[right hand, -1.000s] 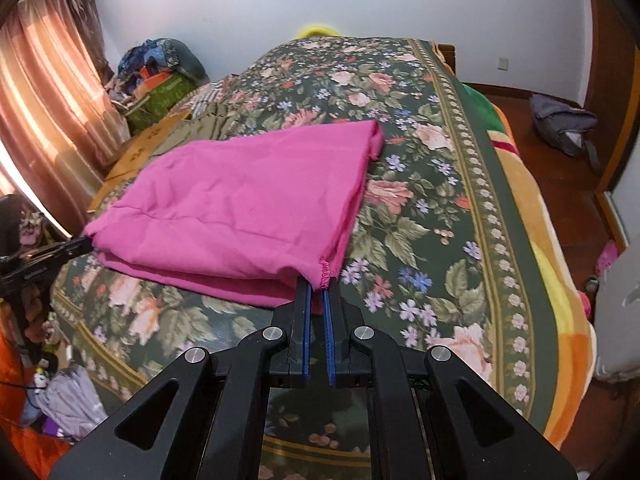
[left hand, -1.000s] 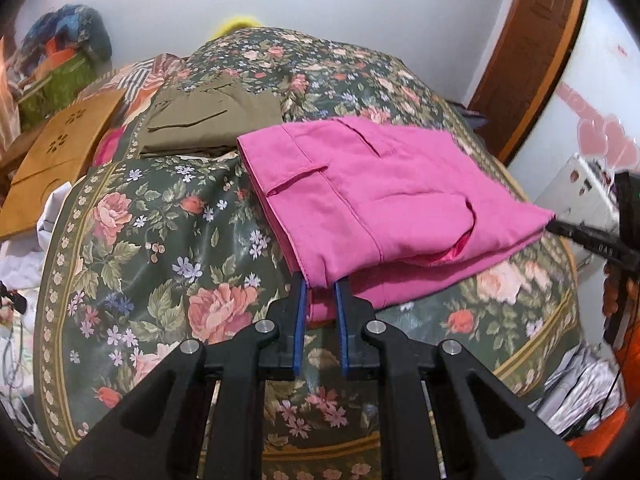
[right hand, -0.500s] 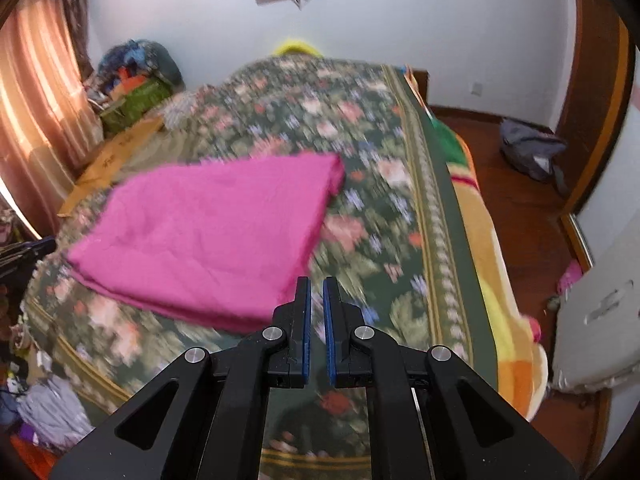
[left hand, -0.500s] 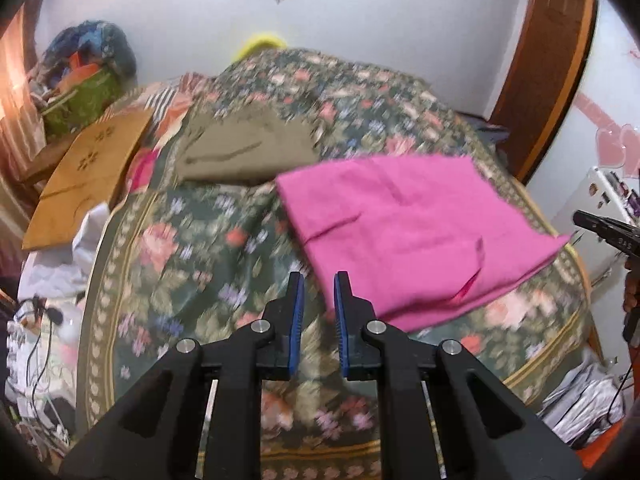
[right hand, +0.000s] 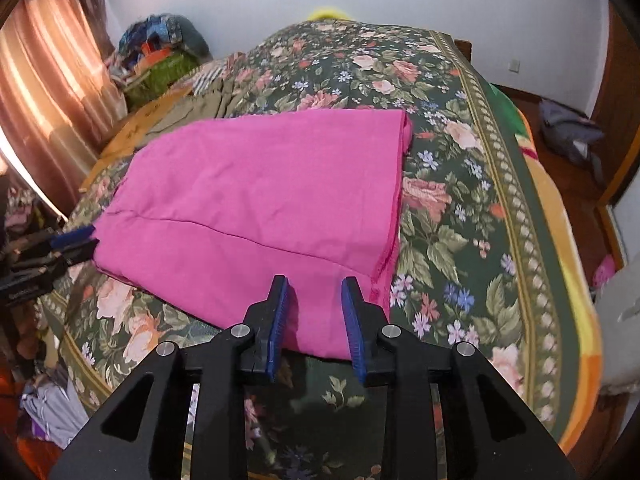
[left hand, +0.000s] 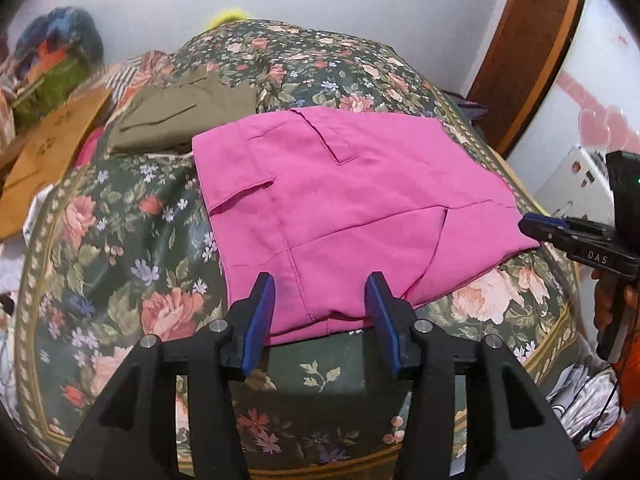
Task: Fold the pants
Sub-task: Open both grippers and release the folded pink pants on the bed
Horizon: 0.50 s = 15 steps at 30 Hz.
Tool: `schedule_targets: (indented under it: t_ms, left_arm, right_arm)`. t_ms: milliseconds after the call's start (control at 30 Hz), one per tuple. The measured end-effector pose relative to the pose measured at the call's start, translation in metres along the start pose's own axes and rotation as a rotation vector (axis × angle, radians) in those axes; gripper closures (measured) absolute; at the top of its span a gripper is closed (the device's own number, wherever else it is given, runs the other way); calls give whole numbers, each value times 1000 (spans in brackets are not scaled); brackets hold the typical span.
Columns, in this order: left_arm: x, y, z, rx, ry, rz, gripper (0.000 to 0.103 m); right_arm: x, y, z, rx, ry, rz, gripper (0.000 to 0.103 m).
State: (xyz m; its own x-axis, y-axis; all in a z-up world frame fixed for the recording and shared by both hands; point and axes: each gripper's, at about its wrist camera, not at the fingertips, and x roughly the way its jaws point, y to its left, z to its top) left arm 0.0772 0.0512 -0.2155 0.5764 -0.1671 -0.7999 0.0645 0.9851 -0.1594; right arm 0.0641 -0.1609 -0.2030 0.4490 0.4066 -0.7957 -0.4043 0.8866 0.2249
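Pink pants [left hand: 340, 208] lie folded flat on the floral bedspread [left hand: 132, 264], waistband and pockets toward the far side. They also show in the right wrist view [right hand: 256, 204]. My left gripper [left hand: 322, 286] is open, its jaws on either side of the near edge of the pants. My right gripper [right hand: 314, 290] is open at the near right corner of the pants, holding nothing. The right gripper also shows in the left wrist view [left hand: 536, 228], and the left gripper in the right wrist view [right hand: 76, 238].
Folded olive pants [left hand: 180, 112] lie beyond the pink ones. A brown board [left hand: 44, 148] and a clothes pile [left hand: 52, 68] are at the left. Curtains [right hand: 48, 92] hang left. A bag [right hand: 568, 124] lies on the wooden floor right. The bed's front edge is near.
Both grippers were shut on the near edge of the pink pants. They let go, pulled back, then opened and came back to that edge. The pants now lie flat.
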Motion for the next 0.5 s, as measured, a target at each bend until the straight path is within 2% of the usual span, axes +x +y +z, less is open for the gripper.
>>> schedule_targets:
  t_ms: [100, 200, 300, 500]
  left_arm:
    - [-5, 2, 6, 11, 5, 7, 54]
    - [-18, 9, 20, 9, -29, 36, 53]
    - [-31, 23, 37, -19, -70, 49, 53]
    - [-27, 51, 79, -34, -128, 149, 48]
  right_arm:
    - [-4, -2, 5, -2, 22, 1, 77]
    - [-9, -1, 14, -26, 22, -23, 77]
    - [-19, -3, 28, -38, -13, -36, 77]
    - [-29, -13, 68, -47, -97, -62, 76]
